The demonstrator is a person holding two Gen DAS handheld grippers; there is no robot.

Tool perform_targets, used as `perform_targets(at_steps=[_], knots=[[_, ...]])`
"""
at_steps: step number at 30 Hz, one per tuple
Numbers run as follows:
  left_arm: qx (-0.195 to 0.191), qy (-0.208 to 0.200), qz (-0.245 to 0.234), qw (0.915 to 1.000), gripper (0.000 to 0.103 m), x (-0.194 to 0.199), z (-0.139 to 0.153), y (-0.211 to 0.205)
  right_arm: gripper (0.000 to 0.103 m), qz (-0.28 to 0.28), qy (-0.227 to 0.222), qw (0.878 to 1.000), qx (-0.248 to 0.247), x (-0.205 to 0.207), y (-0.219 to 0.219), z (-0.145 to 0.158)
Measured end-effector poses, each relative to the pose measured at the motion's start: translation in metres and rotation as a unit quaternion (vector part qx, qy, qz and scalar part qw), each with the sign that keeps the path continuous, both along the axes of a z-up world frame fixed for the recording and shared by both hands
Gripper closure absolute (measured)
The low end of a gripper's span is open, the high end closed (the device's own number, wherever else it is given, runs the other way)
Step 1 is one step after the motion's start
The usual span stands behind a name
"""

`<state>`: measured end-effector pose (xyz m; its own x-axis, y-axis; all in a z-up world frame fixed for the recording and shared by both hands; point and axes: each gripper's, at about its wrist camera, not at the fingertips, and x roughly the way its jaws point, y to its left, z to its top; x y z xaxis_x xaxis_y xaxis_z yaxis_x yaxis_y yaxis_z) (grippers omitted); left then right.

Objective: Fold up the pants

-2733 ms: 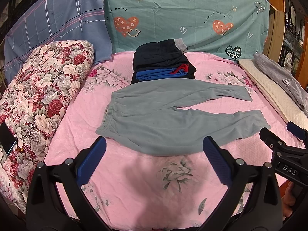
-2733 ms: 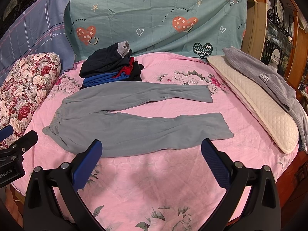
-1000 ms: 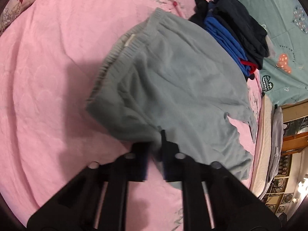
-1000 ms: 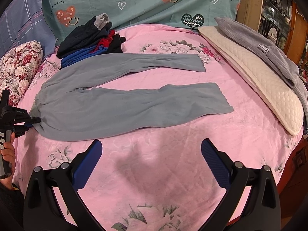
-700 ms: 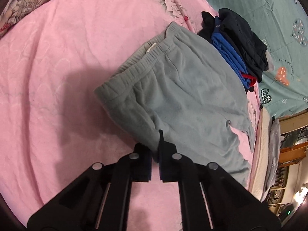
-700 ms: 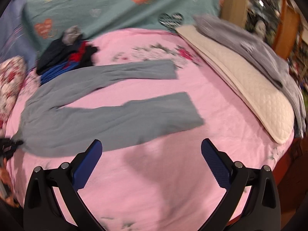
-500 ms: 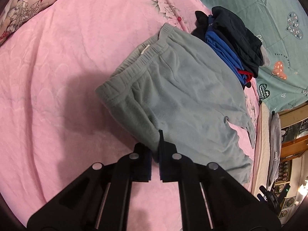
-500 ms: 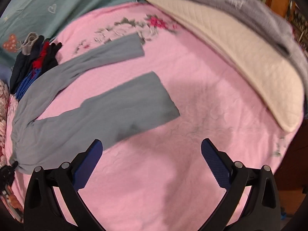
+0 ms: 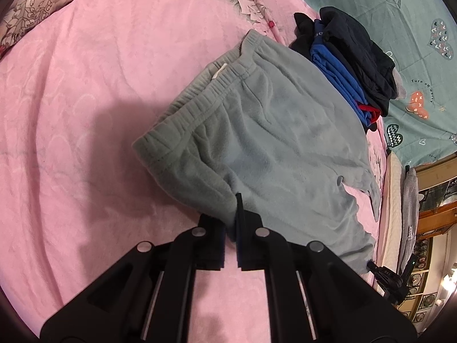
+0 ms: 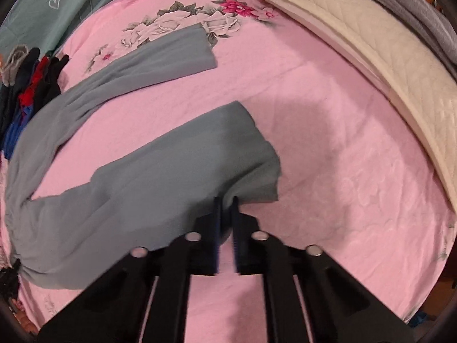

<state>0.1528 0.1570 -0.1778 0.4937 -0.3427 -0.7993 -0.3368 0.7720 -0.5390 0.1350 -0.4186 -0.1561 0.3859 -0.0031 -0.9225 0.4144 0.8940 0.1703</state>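
A pink quilted bedspread (image 9: 71,114) with pale flower prints covers the bed and fills most of both views. At its head hangs a teal sheet (image 9: 400,14) printed with hearts and smiling faces, and a cream quilted pillow (image 10: 385,57) lies along one side with a grey garment (image 10: 422,14) on top of it. The grey-green fleece pants (image 9: 271,143) lie spread across the bedspread, waistband toward the left gripper and the two legs reaching away toward the right one; the far leg lies flat, its cuff resting on a printed rose. Just beyond the waistband sits a stack of folded clothes (image 9: 351,57) in black, blue and red, touching the far edge of the pants. The left gripper (image 9: 232,228) is pinched closed on the near edge of the pants just below the waistband corner, the fabric bunched between its black jaws. The right gripper (image 10: 225,223) is likewise clamped on the near leg by its cuff, the cloth there lifting into a soft fold.
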Motion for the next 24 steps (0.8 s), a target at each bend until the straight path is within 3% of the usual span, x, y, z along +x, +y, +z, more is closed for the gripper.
perform_targets(at_steps=[9, 14, 17, 19, 21, 23, 24], knots=[[0.033, -0.021, 0.049, 0.998, 0.1, -0.032, 0.013, 0.014, 0.1, 0.006, -0.015, 1.0, -0.008, -0.03, 0.009, 0.015], [0.033, -0.022, 0.052, 0.9979, 0.1, -0.066, 0.017, 0.025, 0.1, 0.027, -0.012, 0.999, -0.011, -0.06, 0.027, 0.021], [0.013, -0.019, 0.056, 0.9982, 0.1, -0.08, 0.016, 0.032, 0.1, 0.028, -0.014, 0.999, -0.017, -0.076, 0.031, 0.018], [0.025, -0.017, 0.044, 0.9986, 0.099, -0.08, 0.017, 0.031, 0.099, 0.029, 0.0, 0.999, -0.022, -0.077, 0.034, 0.008], [0.036, -0.001, 0.039, 0.9986, 0.096, -0.076, 0.011, 0.029, 0.064, 0.032, 0.022, 0.999, -0.036, -0.074, 0.036, -0.003], [0.048, 0.006, 0.031, 0.9984, 0.083, -0.077, 0.013, 0.028, 0.052, 0.039, 0.023, 0.997, -0.064, -0.075, 0.04, 0.002], [0.049, 0.0, 0.025, 0.9985, 0.058, -0.08, 0.017, 0.028, 0.052, 0.042, 0.018, 0.995, -0.084, -0.076, 0.042, 0.01]])
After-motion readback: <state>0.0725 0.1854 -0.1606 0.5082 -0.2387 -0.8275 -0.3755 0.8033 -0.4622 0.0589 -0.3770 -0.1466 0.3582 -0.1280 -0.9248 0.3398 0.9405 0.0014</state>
